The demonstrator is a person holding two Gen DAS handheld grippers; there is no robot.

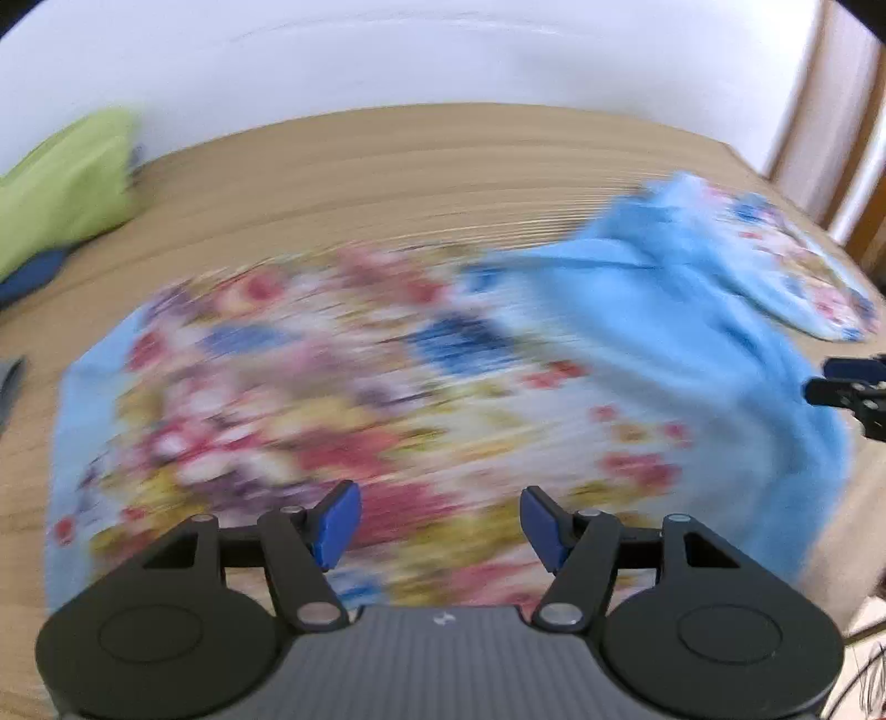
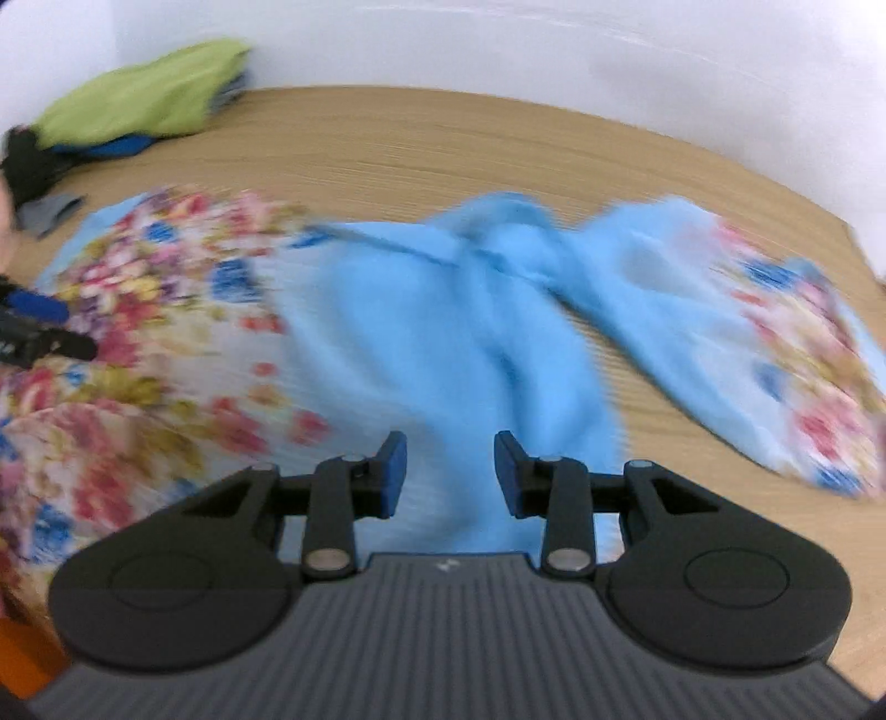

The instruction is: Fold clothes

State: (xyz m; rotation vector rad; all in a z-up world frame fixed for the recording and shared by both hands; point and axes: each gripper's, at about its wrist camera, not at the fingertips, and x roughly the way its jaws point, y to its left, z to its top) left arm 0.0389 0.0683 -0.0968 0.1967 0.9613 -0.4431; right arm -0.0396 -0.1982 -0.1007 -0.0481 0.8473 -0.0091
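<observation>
Lying spread across the wooden table is a light-blue garment with a floral print, its plain blue middle bunching into folds while the flowered parts are fanning out to either side; motion blur is smearing the pattern in both views, so the exact kind of garment is hard to make out. The left gripper is hovering over the flowered section, its blue-padded fingers standing wide apart and gripping nothing. The right gripper is hanging above the plain blue folds, its fingers likewise parted with nothing between them, though the gap is looking narrower than the left one's. In the left wrist view the right gripper is showing at the right edge, just beside the blue cloth. At the far left corner of the table, near the white wall, a green cloth is lying on top of a dark blue cloth, well apart from the garment.
</observation>
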